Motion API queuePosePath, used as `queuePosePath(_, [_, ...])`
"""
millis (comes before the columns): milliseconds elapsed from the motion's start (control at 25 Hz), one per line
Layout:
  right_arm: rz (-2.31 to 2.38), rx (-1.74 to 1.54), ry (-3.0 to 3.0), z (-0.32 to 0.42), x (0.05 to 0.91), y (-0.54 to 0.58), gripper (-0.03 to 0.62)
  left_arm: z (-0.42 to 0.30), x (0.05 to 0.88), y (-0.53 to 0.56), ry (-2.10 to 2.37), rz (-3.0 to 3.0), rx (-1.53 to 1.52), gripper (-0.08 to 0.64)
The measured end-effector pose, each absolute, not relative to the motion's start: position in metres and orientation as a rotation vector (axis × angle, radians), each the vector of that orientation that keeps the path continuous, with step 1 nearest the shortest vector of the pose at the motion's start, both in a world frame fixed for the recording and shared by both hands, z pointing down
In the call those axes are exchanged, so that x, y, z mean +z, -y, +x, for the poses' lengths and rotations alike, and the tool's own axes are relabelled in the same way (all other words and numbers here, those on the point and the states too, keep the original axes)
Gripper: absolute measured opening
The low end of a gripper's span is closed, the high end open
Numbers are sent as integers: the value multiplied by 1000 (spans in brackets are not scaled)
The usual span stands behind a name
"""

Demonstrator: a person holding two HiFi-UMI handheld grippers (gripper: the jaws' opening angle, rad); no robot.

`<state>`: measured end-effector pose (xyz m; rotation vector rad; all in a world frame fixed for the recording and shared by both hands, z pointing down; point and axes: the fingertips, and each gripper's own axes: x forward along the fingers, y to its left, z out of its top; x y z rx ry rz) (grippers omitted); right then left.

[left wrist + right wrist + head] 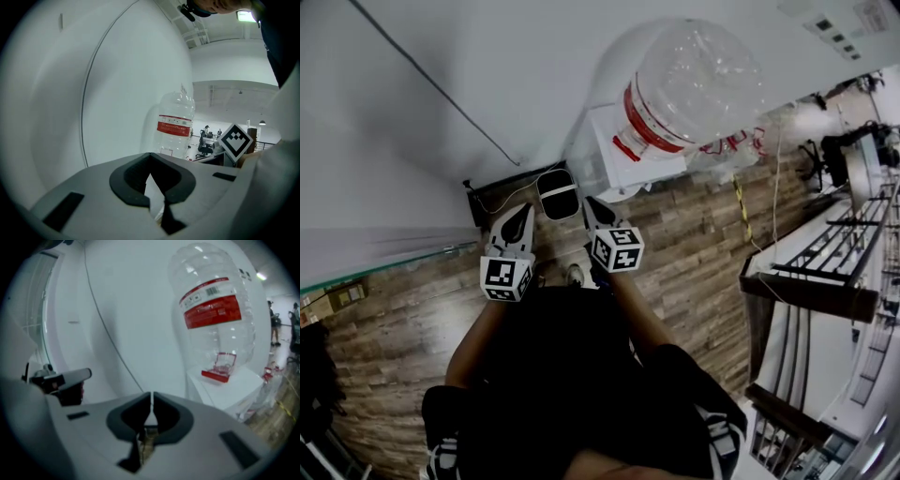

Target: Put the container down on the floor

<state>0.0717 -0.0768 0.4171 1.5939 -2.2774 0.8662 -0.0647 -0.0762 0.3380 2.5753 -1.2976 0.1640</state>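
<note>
The left hand-held gripper and the right hand-held gripper are held side by side, close in front of the person's torso. Both point ahead and slightly down toward the wall.

Left hand-held gripper: in the left gripper view, its jaws stand a narrow wedge apart, with nothing between them. Right hand-held gripper: in the right gripper view, its pads meet along a thin line and nothing is gripped. Neither tool carries a load.

Below and just beyond the jaw tips lies the wooden floor. A small dark-rimmed object sits on it against the wall.

Further on, to the right, a white stand is set against the wall. The container, a large clear bottle with a red label band, rests on top of this stand and clear of the floor. It is well apart from both tools.

Judgement: the task has not started. A bottle of this bulk probably calls for both tools. Open the right hand-held gripper before the approach. The smooth, rounded wall gives poor purchase; the red fitting at its lower end looks the better grip point.
</note>
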Motion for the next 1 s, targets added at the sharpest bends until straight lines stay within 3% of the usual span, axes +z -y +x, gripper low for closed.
queuePosePath(1000, [1736,728,2310,73,373,16,35,-50,326,50,1315,2659,167,31])
